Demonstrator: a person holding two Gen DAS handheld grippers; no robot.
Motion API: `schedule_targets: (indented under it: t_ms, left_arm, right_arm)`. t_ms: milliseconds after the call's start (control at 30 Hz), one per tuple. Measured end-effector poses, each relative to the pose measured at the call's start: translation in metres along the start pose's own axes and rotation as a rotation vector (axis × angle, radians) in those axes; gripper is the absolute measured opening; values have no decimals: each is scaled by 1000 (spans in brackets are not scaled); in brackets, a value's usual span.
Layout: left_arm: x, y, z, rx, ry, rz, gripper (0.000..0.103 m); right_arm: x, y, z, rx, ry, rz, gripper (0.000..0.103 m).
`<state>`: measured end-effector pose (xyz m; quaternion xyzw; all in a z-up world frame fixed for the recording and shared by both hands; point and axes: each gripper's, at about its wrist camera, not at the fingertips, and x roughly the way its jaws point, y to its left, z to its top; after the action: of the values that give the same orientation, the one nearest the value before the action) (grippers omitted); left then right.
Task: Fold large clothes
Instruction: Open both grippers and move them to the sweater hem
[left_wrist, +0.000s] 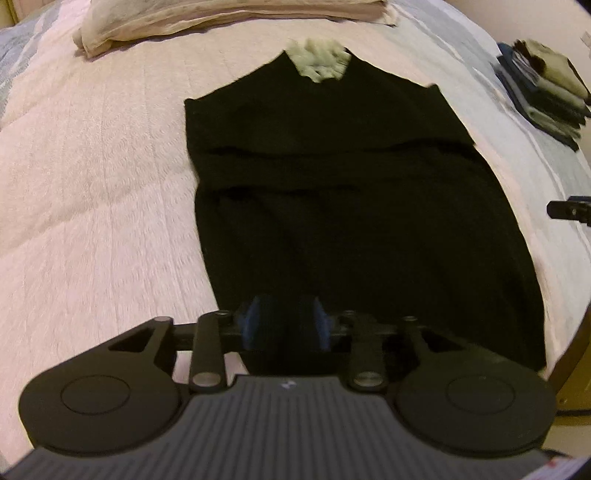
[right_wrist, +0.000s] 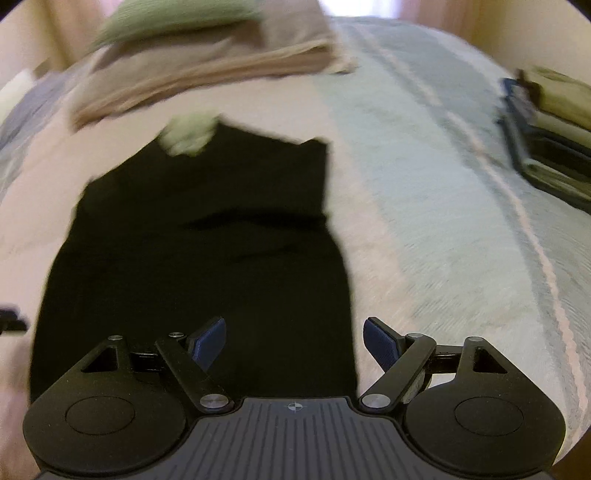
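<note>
Black knit, some kind of big sweater or dress (left_wrist: 332, 206), is laid out lengthwise down the middle of the bed (left_wrist: 92, 184), hem toward the near edge and neck toward the headboard end. Looks to me like the sides are already tucked in, since it's a long narrow panel with a couple of cross creases and no sleeves sticking out. What's left is probably folding it end over end and moving it to the pile.

Going left to right: the left gripper (left_wrist: 284, 325) sits right at the near hem, its blue pads close together, but the dark cloth hides whether any fabric is pinched between them, so I honestly can't tell. The right gripper (right_wrist: 294, 341) hangs over the near right corner of the garment with its jaws spread wide, nothing in them.

The bedspread is a pale pink quilted thing with blue-grey stripes toward the right side. A beige folded blanket (left_wrist: 207, 22) lies along the far edge, a light green bit of fabric (left_wrist: 321, 61) shows at the neckline, and a stack of folded clothes (left_wrist: 546, 96) sits near the far right corner.
</note>
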<state>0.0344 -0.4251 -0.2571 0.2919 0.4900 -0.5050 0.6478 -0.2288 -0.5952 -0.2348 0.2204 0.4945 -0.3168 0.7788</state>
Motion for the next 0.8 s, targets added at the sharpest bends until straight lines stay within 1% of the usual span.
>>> schedule_targets:
  t_ms: [33, 100, 167, 233, 333, 400, 500, 600, 800]
  left_arm:
    - [-4, -5, -5, -5, 8, 1, 36]
    - [-10, -13, -11, -25, 17, 10, 42]
    - [-17, -24, -17, -47, 28, 29, 46]
    - [-24, -34, -21, -70, 38, 44, 58]
    - [-35, -52, -28, -118, 42, 78, 66]
    - [-43, -62, -33, -157, 42, 99, 66]
    - [-51, -75, -41, -198, 50, 120, 67]
    - [-58, -87, -49, -188, 57, 130, 67]
    - [-69, -96, -64, -155, 43, 91, 68]
  right_arm:
    - [-2, 4, -3, -43, 19, 6, 79]
    - [-5, 13, -10, -118, 54, 22, 79]
    - [-6, 15, -12, -160, 82, 45, 79]
    - [-7, 16, -13, -197, 119, 79, 79]
    - [-11, 15, -12, -244, 143, 134, 79]
    - [-13, 15, -14, -275, 164, 166, 79]
    - [-20, 14, -20, -311, 166, 190, 79]
    - [-26, 11, -28, -302, 165, 193, 79]
    - [-40, 16, -49, -246, 152, 164, 79]
